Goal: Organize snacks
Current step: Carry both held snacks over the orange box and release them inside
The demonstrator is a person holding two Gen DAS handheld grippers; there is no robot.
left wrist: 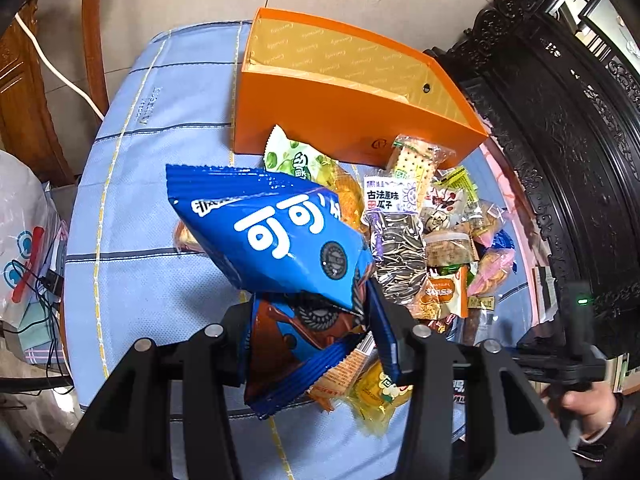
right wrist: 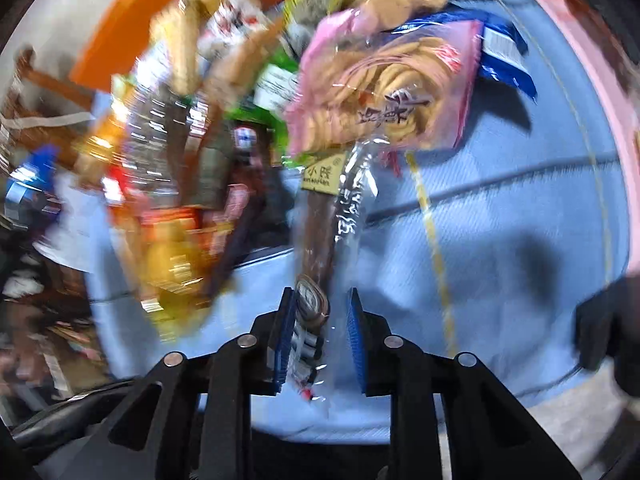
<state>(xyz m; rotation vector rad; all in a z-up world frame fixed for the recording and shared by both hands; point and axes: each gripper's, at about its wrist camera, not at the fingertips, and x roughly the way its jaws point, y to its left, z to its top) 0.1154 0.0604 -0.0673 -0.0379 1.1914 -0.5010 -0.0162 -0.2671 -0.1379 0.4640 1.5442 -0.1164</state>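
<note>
Blur hides right-view snacks; left fingers [left wrist: 308,344] grip blue packets [left wrist: 276,236], right (sausage [right wrist: 320,236]).

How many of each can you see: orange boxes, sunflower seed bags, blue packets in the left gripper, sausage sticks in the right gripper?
Orange box: 1
Seed bag: 1
Blue packets in left gripper: 2
Sausage stick in right gripper: 1
Total: 5
</note>
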